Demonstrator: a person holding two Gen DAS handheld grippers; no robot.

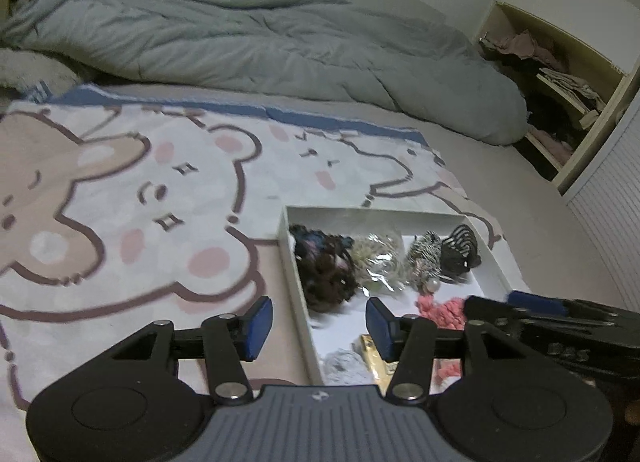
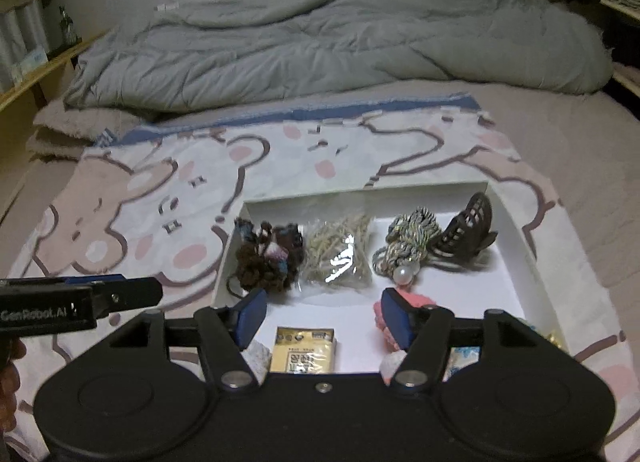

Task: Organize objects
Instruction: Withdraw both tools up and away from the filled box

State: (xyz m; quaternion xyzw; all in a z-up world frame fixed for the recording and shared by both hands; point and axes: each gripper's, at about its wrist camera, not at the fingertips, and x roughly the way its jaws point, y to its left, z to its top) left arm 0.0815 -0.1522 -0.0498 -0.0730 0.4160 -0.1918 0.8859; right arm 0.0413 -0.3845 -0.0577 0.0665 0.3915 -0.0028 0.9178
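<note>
White card forms the shallow box [image 2: 516,230] on the cartoon-bear blanket [image 2: 132,198], holding a row of a fuzzy brown scrunchie [image 2: 264,258], crinkly clear bag [image 2: 338,258], striped pearl-tipped tie [image 2: 408,246] and ribbed dark claw clip [image 2: 468,230]. Nearer lie pink knit [image 1: 444,312] and a yellow packet [image 2: 304,350]. Both left gripper [image 1: 316,328] and right gripper [image 2: 322,316] hover wide apart, empty, before a rumpled grey duvet [image 2: 340,38].

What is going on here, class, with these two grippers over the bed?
A person holds two grippers over a white box on a cartoon blanket. Both the left gripper and right gripper are open and empty. Hair accessories already sit in the box: a brown scrunchie, a dark claw clip and a pink scrunchie.
</note>
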